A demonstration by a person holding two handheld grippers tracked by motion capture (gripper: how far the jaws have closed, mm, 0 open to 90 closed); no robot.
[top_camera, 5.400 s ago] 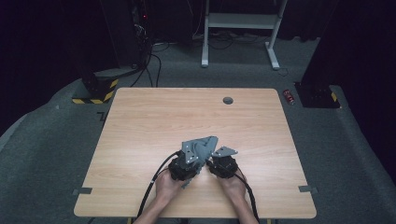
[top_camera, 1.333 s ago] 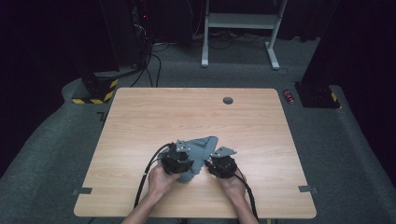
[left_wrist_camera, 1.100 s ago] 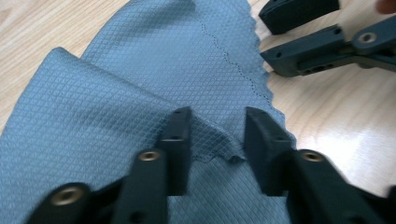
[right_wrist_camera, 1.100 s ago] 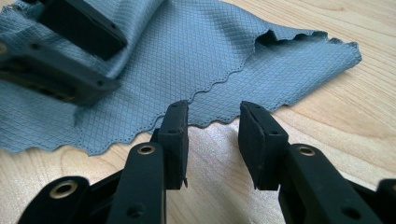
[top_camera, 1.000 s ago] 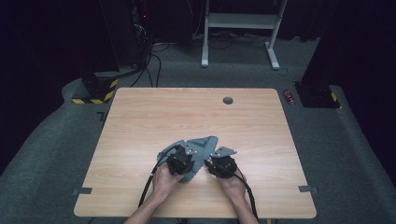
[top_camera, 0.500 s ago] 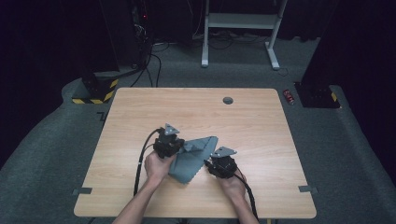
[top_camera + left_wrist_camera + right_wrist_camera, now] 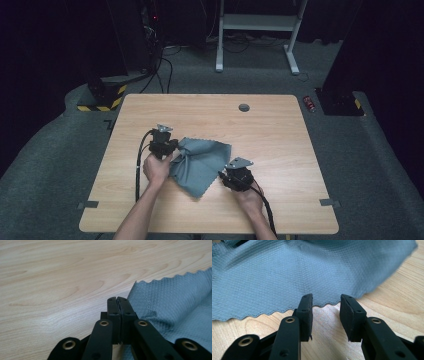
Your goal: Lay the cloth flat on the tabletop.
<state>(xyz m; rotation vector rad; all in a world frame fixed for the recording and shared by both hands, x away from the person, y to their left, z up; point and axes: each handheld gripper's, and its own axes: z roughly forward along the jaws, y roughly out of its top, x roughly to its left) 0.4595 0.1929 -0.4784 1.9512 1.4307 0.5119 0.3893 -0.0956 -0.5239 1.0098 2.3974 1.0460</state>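
One unmarked grey cloth [image 7: 200,164]

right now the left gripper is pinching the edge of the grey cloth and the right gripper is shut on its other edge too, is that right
Not quite. The left gripper is shut on the grey cloth, but the right gripper is open: the right gripper view shows its jaws apart, with the cloth's scalloped edge lying just beyond them, not pinched.
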